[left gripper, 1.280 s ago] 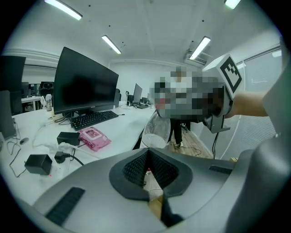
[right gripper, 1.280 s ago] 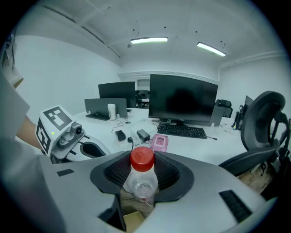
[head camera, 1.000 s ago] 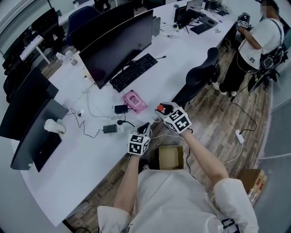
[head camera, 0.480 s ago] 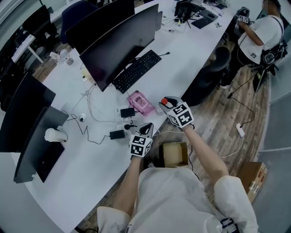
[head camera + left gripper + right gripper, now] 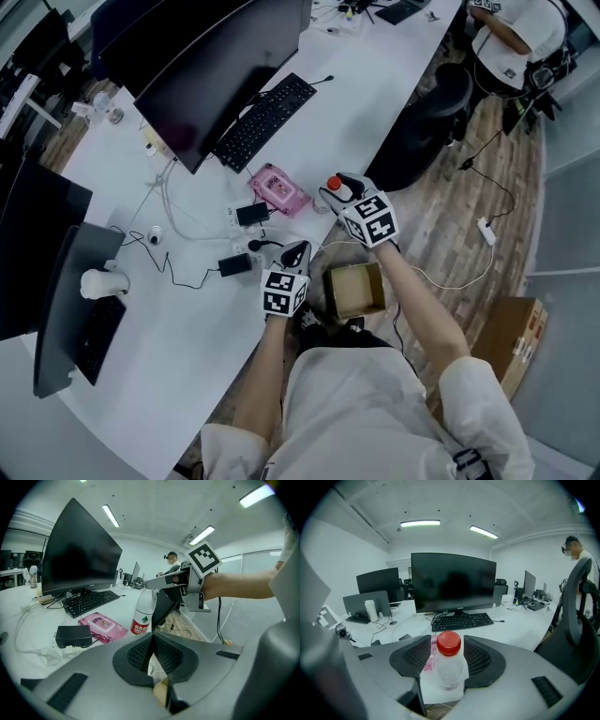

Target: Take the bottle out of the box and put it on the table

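The clear bottle [image 5: 334, 183] with a red cap [image 5: 449, 643] and a red label [image 5: 140, 626] stands upright on the white table [image 5: 187, 309] near its edge, right of a pink pack. My right gripper [image 5: 336, 189] is round the bottle; its jaws have just been opening, and in the right gripper view [image 5: 449, 663] a gap shows beside the bottle. The left gripper [image 5: 298, 249] hovers at the table edge, its pads [image 5: 140, 651] together with nothing in them. The open cardboard box [image 5: 356, 291] sits on the floor below my arms.
A pink wipes pack [image 5: 278, 190], a black adapter [image 5: 251, 214] and cables lie left of the bottle. A keyboard [image 5: 262, 122] and a big monitor [image 5: 216, 75] stand behind. A black office chair [image 5: 431, 131] is to the right, with a person [image 5: 511, 28] beyond it.
The right gripper has carried the bottle a little further over the table beside the pink pack. The left gripper has drifted toward the table edge.
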Available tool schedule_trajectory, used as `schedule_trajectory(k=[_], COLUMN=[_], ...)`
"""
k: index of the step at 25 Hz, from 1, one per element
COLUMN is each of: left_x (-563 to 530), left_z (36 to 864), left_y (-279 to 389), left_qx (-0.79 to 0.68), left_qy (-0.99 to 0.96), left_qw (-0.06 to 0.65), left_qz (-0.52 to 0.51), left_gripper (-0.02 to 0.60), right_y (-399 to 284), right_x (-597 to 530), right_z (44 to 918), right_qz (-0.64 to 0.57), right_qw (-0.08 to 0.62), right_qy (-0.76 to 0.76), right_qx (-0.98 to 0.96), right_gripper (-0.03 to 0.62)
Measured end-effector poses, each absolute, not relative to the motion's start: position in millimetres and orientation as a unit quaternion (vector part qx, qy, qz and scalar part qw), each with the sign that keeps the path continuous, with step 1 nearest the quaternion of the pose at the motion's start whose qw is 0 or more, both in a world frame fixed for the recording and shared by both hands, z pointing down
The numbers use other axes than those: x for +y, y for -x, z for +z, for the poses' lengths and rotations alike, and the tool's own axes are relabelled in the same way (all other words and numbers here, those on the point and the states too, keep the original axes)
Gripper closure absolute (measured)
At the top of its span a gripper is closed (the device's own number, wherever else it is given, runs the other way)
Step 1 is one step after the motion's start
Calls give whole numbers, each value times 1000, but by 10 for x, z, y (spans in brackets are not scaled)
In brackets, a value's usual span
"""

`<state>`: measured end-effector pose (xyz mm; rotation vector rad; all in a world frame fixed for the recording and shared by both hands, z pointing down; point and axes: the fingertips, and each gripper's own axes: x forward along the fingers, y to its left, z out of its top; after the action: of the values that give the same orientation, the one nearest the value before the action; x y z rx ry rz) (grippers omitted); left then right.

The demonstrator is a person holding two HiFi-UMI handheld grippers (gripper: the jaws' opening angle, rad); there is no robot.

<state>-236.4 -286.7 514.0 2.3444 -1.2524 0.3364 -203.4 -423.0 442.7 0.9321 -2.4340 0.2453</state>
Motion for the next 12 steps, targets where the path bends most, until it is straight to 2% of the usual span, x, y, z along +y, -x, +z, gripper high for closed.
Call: schedule_trajectory(k=[12], left_x=[-2612], left_z=[5052], left_y=[2299], left_qx=[-484], left_qy=[-837], left_qw=[233], left_qz=[107], left_gripper=[568], right_y=[1557], right_x=[-3630], right_z=[4395], right_qz=[131], right_qw=[220], right_qy=[-372], right_qx=[-892], right_gripper=[341])
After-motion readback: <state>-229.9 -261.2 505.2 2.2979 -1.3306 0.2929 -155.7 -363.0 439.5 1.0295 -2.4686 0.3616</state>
